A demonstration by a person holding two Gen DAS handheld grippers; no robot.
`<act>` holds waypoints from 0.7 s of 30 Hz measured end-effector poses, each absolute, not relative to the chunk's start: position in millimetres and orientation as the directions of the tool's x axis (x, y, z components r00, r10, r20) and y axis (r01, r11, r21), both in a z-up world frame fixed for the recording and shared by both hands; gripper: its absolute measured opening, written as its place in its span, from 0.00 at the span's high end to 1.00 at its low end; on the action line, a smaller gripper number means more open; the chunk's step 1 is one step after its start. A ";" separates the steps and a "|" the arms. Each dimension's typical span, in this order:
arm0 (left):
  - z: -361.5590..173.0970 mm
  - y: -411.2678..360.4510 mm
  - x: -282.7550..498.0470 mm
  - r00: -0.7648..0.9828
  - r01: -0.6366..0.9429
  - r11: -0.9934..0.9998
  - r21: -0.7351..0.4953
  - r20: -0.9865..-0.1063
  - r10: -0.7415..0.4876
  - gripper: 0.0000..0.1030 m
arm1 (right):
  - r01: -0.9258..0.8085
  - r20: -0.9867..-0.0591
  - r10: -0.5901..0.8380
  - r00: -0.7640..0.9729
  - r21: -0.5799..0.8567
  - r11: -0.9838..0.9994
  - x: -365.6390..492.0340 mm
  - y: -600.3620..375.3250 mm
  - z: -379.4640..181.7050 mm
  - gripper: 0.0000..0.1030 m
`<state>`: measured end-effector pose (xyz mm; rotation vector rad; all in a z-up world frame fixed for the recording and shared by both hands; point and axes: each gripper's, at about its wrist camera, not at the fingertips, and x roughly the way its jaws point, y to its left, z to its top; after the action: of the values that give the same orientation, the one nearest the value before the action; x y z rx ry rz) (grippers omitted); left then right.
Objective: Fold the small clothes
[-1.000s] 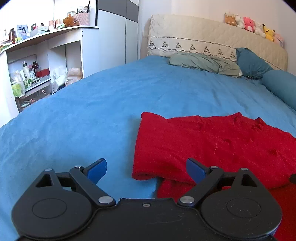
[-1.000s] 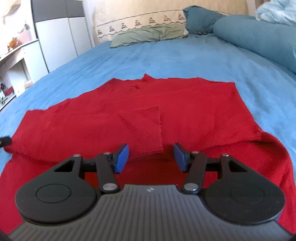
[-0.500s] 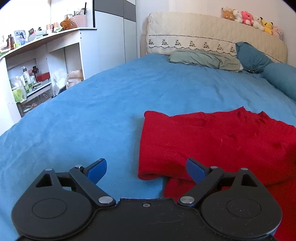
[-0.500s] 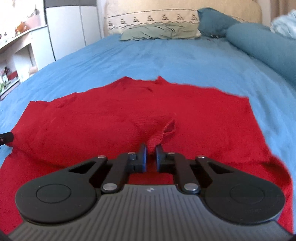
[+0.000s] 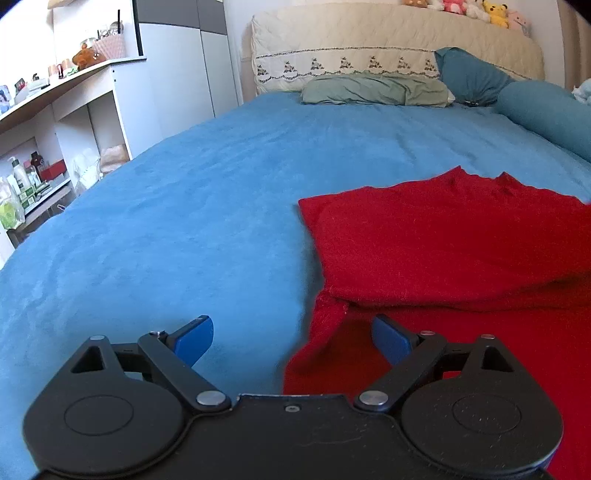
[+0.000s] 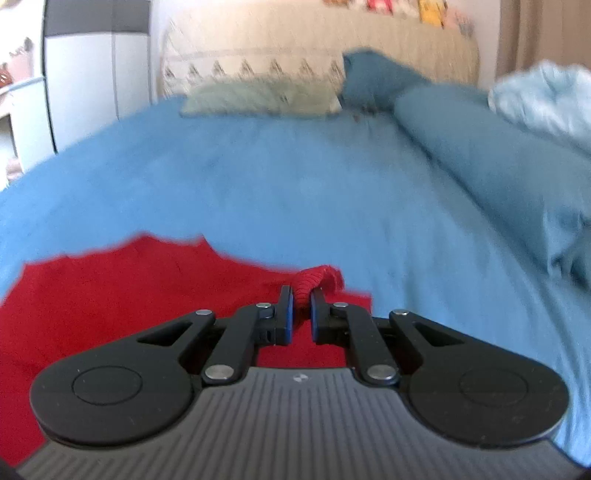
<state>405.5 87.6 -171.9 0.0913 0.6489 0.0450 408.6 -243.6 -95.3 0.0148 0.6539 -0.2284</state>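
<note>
Left wrist view: the left gripper (image 5: 291,341) is hanging low over the blue bedspread (image 5: 184,206), its two blue pads (image 5: 195,338) standing wide apart and gripping nothing. The near edge of the one red knit sweater (image 5: 443,240) is lying between them at the bottom of the frame, untouched by either pad, while the rest of the garment is spreading across the right half of the frame with one layer folded over another. At the top, one sage-green pillow (image 5: 373,88) and one teal cushion (image 5: 472,75) are sitting against the cream headboard (image 5: 388,40), with a row of plush toys (image 5: 469,7) on its top edge. White shelving (image 5: 74,103) is filling the upper left.

Right wrist view, blurred: the right gripper (image 6: 300,312) is clamping a bunched red cuff (image 6: 314,280) of that same sweater (image 6: 129,288), jaws nearly together on the knit. The sweater is lying in the lower left; one long teal bolster (image 6: 480,147) is running down the right.
</note>
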 end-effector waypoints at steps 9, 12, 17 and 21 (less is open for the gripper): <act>-166.7 108.8 407.6 0.777 -0.111 0.994 -0.018 -0.626 0.075 0.09 | 0.237 -0.668 -0.201 0.717 -0.038 0.971 385.2 -267.7 -145.5 0.55; -152.6 97.1 399.1 0.818 -0.060 0.998 -0.023 -0.574 0.036 0.09 | 0.204 -0.594 -0.180 0.784 -0.028 0.979 367.1 -256.9 -140.2 0.12; -145.4 56.5 410.2 0.839 0.097 0.994 -0.045 -0.534 -0.106 0.09 | 0.132 -0.568 -0.110 0.816 -0.003 0.991 380.2 -245.2 -141.0 0.11; -163.8 28.6 427.8 0.795 0.174 0.984 -0.033 -0.586 -0.160 0.09 | 0.186 -0.630 -0.099 0.770 0.073 0.980 391.3 -263.0 -165.6 0.11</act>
<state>427.8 28.6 -163.8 0.0234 0.6271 -0.1794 391.3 -263.0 -165.6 0.1342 0.6750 -0.1546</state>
